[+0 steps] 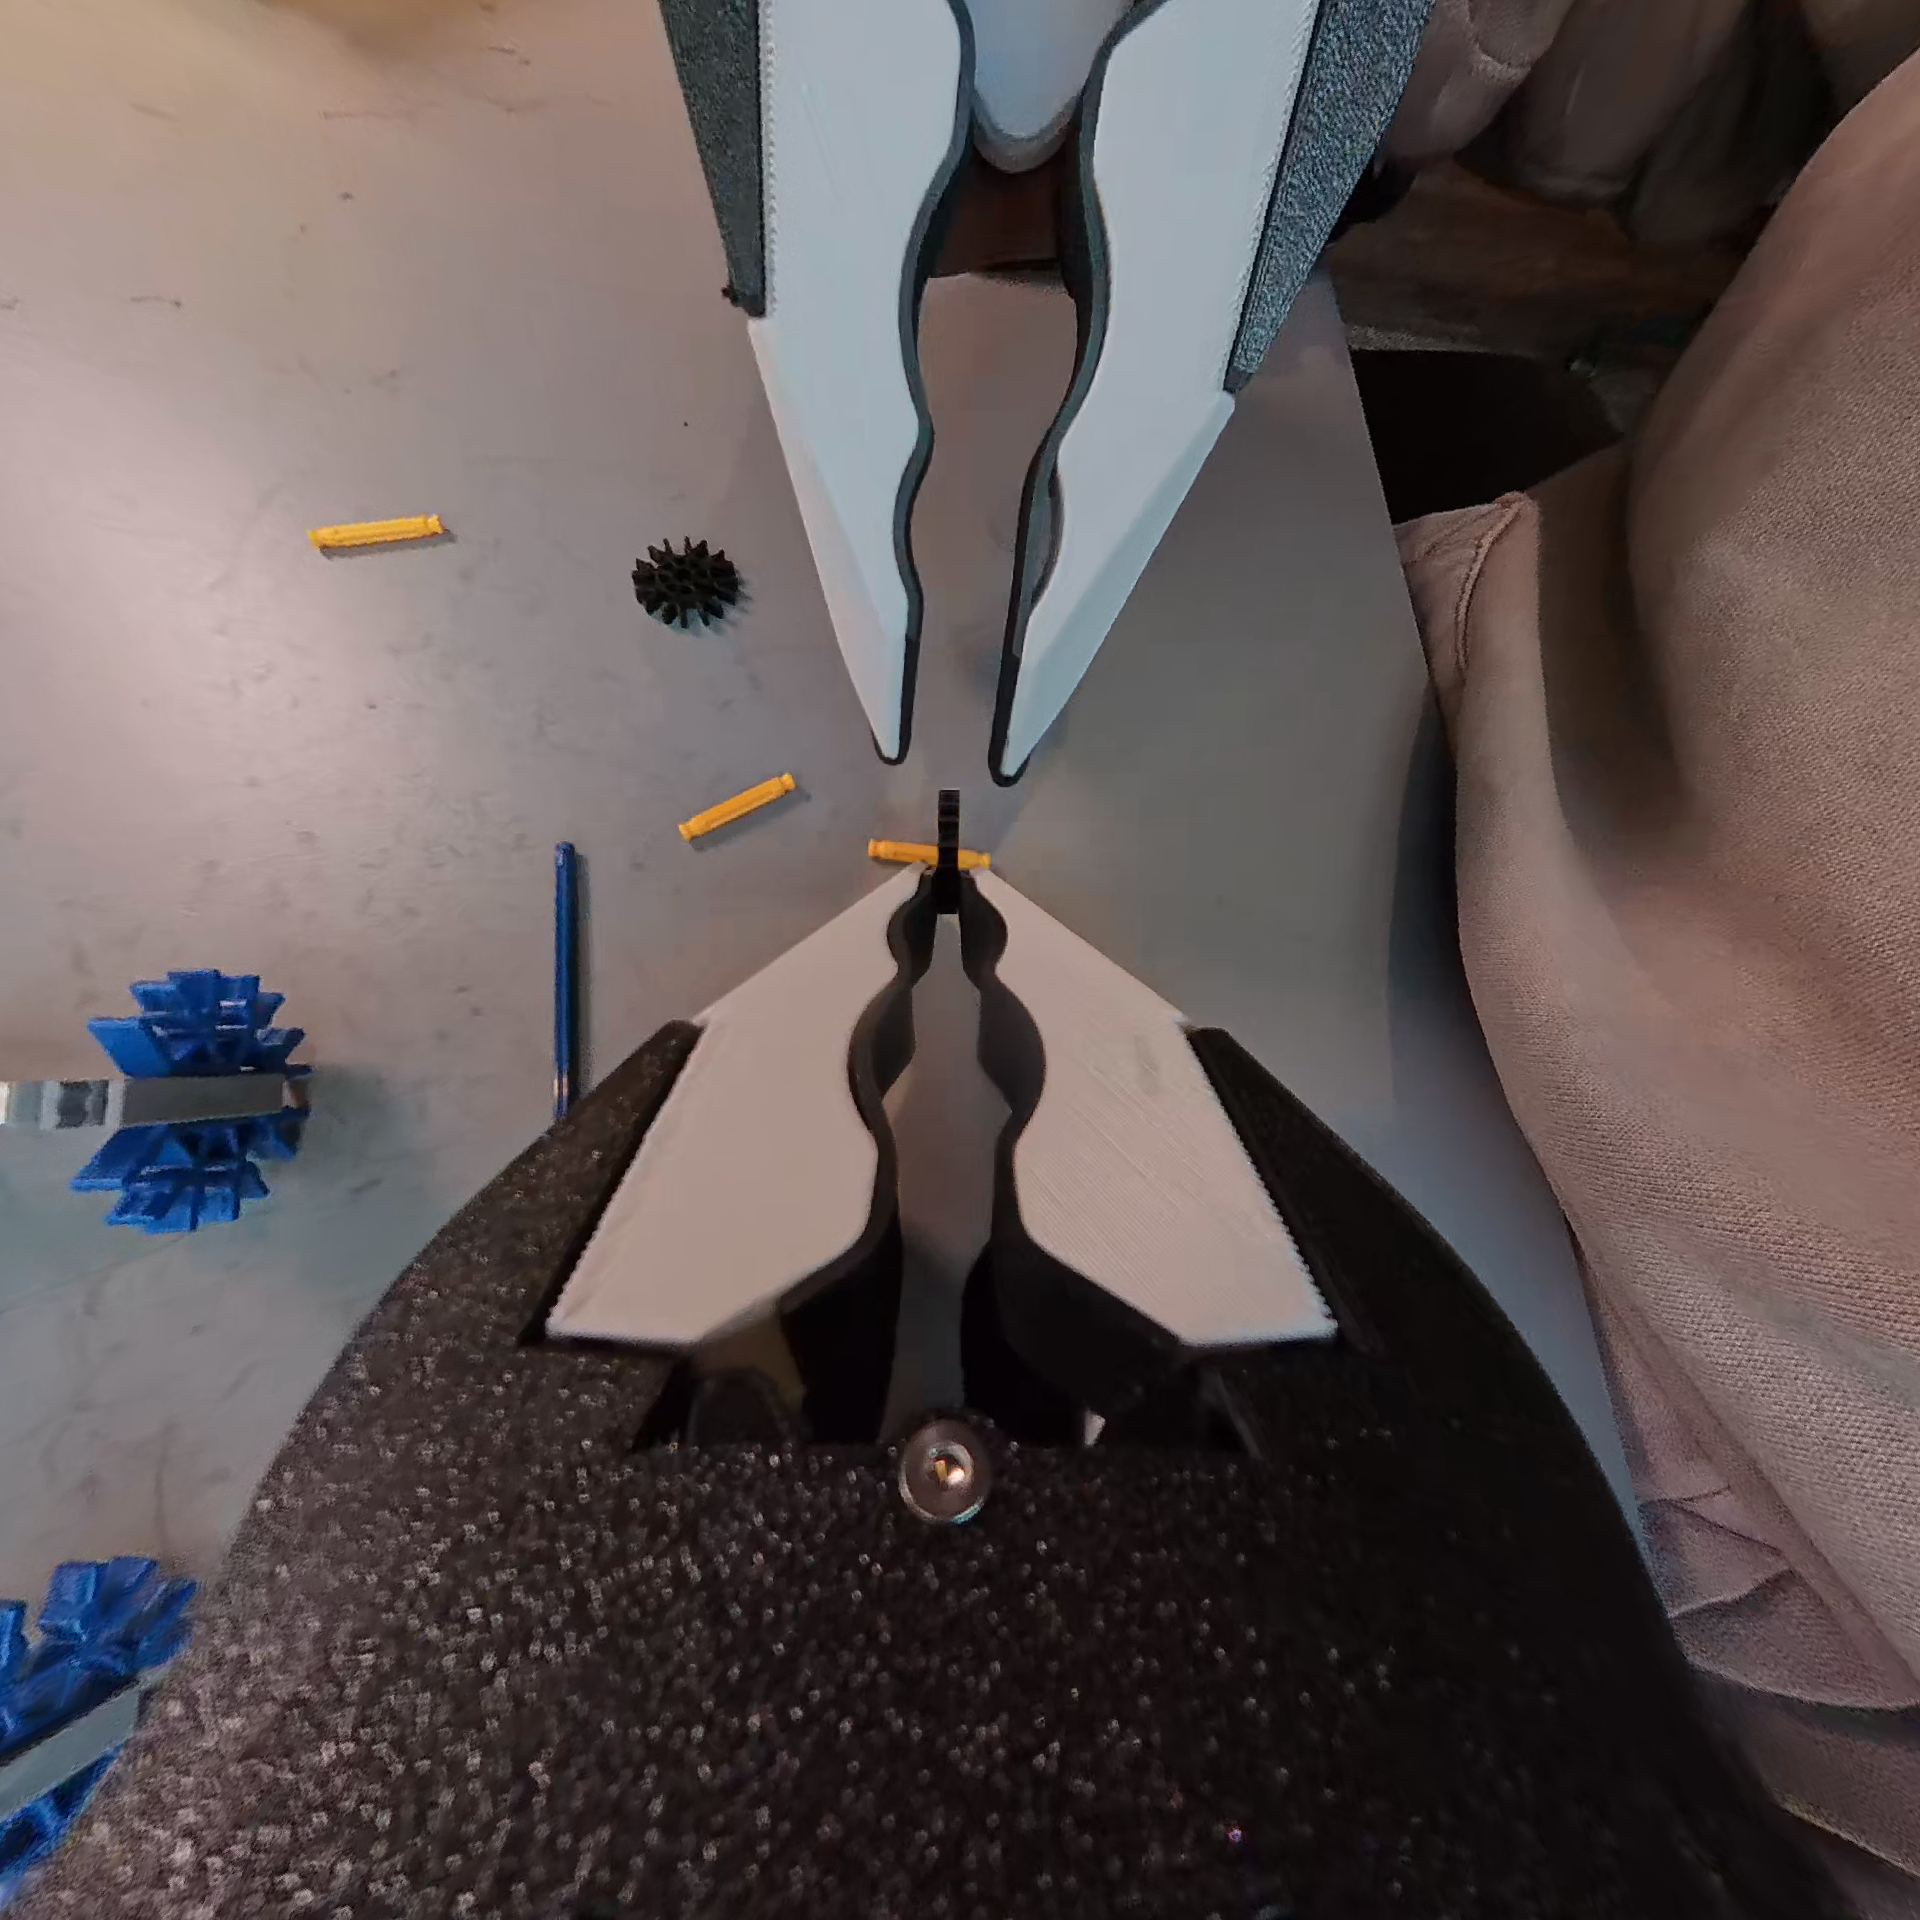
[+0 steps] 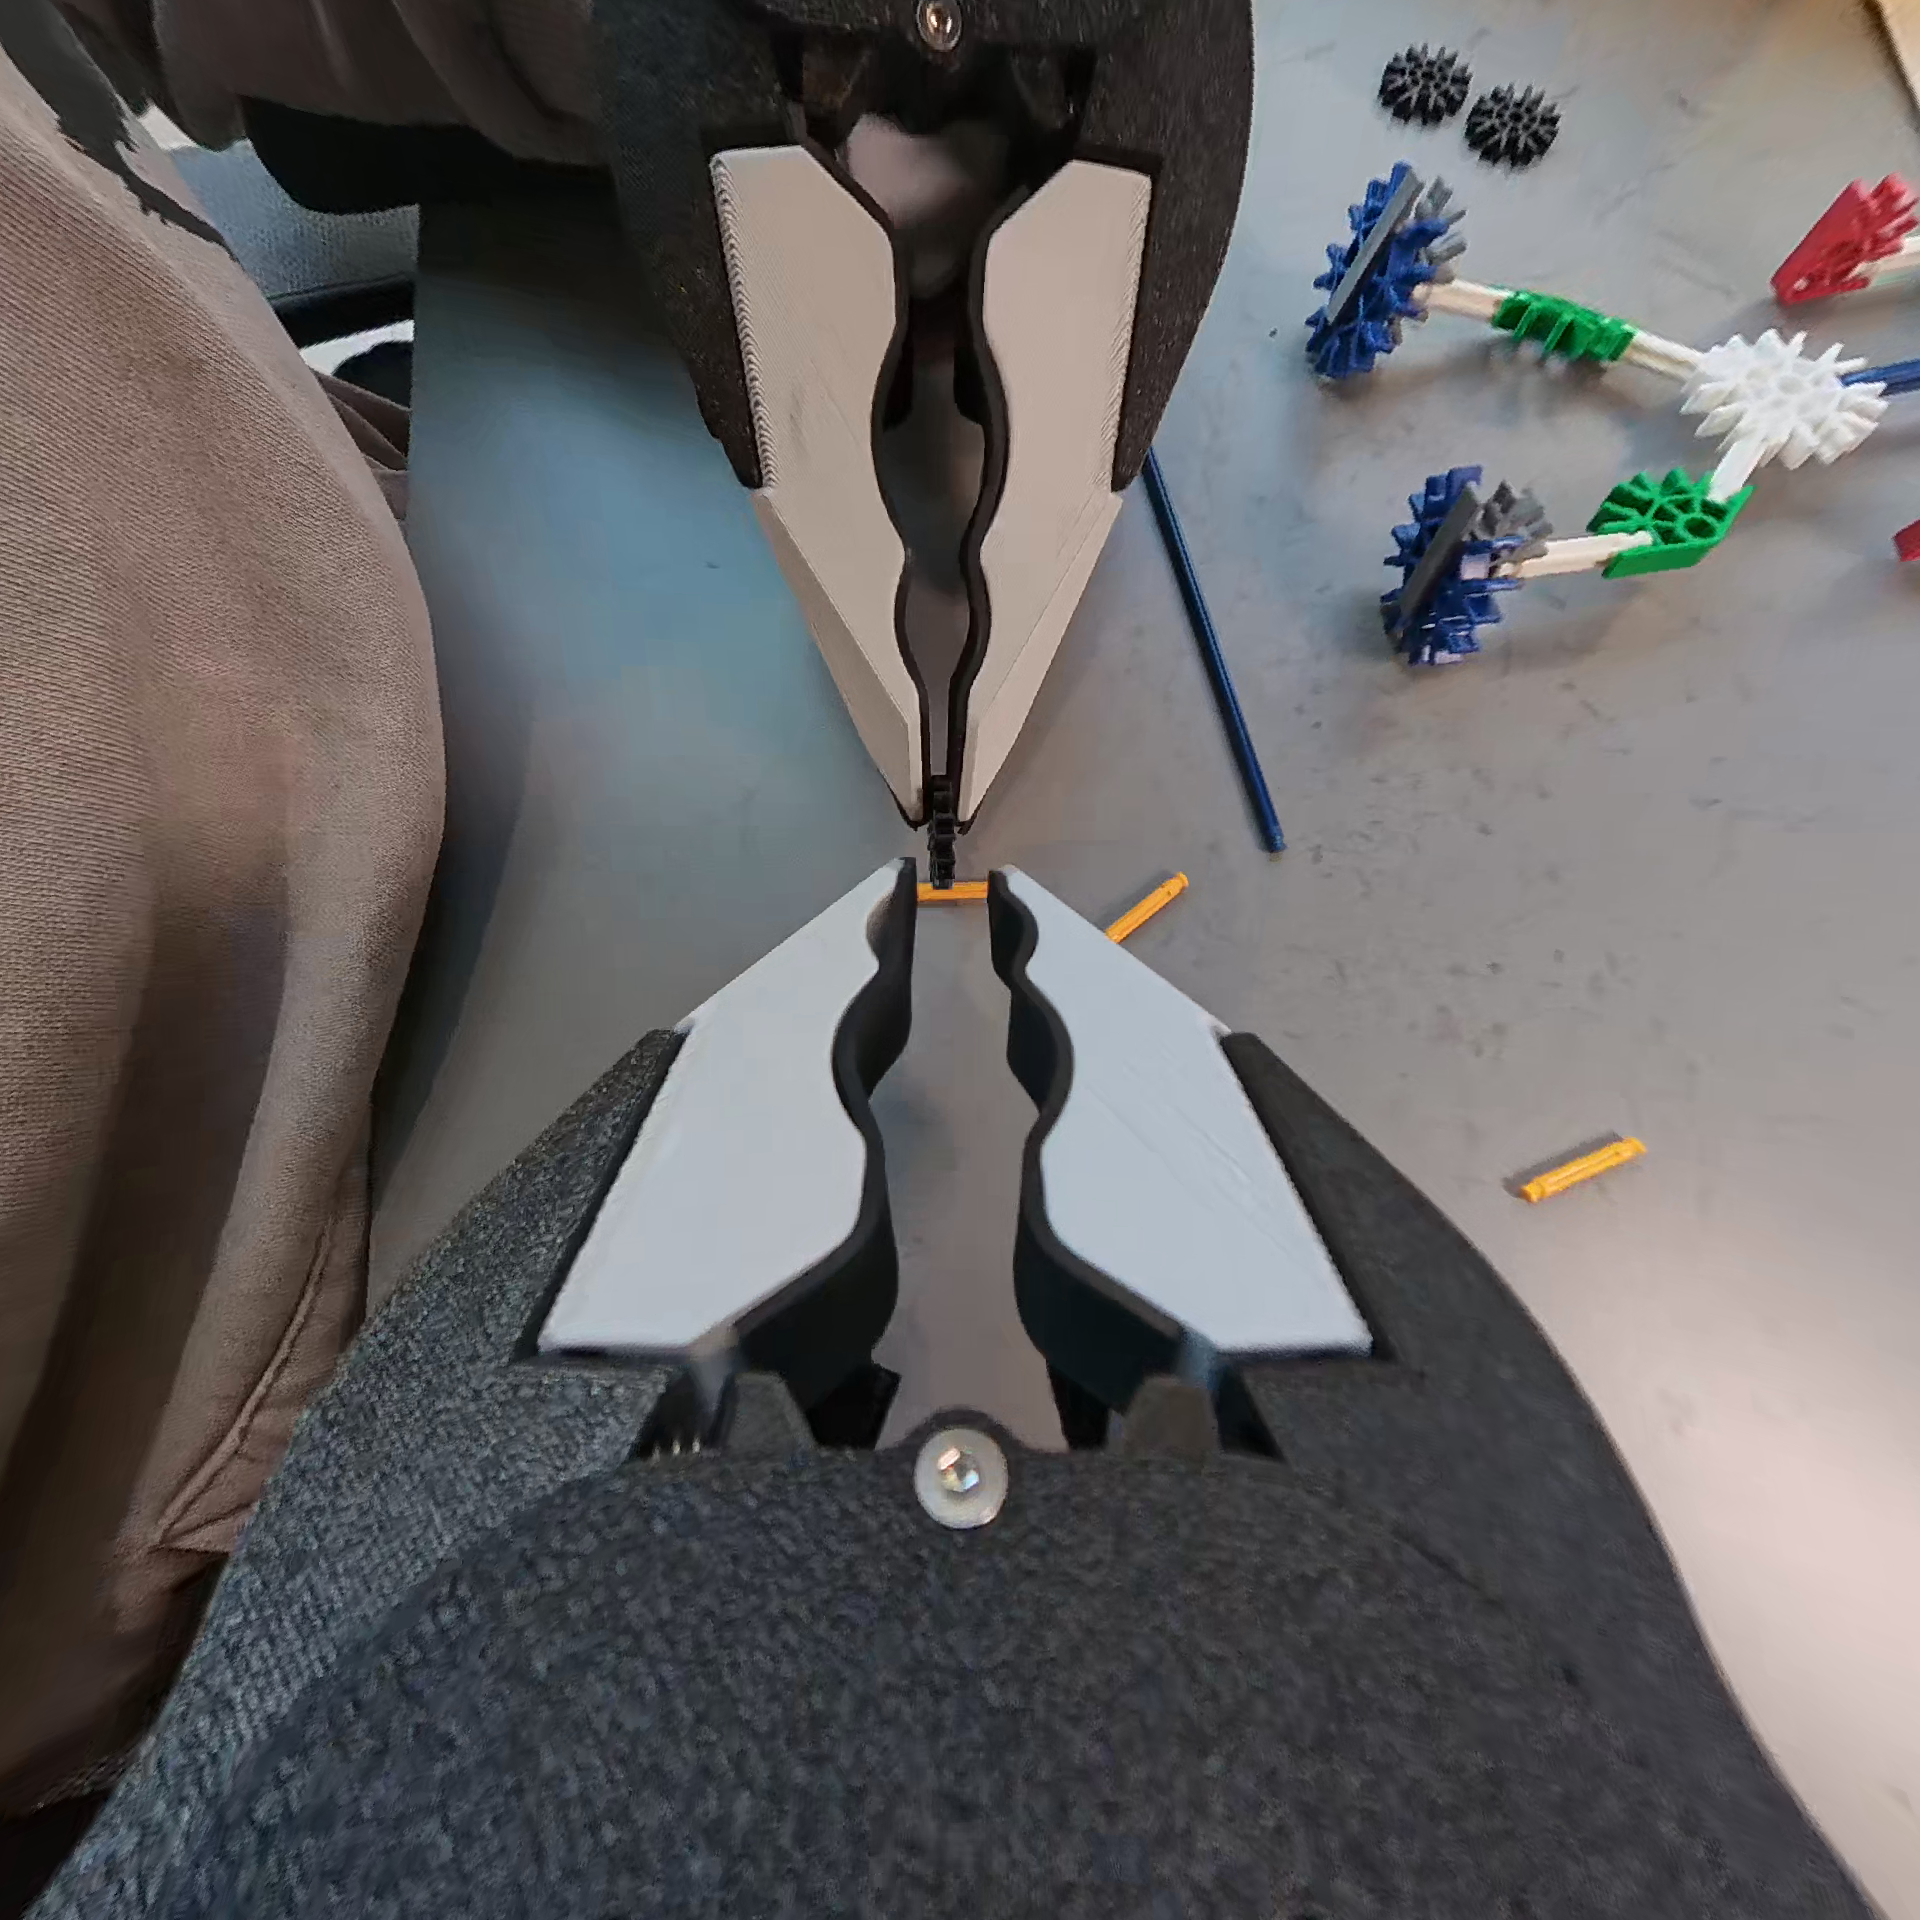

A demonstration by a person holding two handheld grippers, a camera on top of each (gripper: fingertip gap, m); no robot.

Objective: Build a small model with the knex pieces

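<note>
The desk [image 1: 260, 312] under your hands is a grey, scuffed, matte surface, and brownish-pink fabric [image 1: 1714, 935] bunches along its edge beside you.

Your left tongs [image 1: 943, 878] are pressed onto a small black toothed connector [image 1: 948, 831], held on edge with a short yellow rod [image 1: 904, 852] through it, just above the desk. Your right tongs [image 2: 951, 878] stand slightly spread, holding nothing, their tips just beside that connector and either side of the rod.

Close by lie a second yellow rod [image 1: 738, 808], a third one [image 1: 376, 532] farther off, a loose black connector [image 1: 686, 582] and a long blue rod [image 1: 564, 966]. Beyond the blue rod, well apart from the tongs, sits a built assembly [image 2: 1558, 416] of blue, green and white pieces, with two more black connectors [image 2: 1470, 104] past it.
</note>
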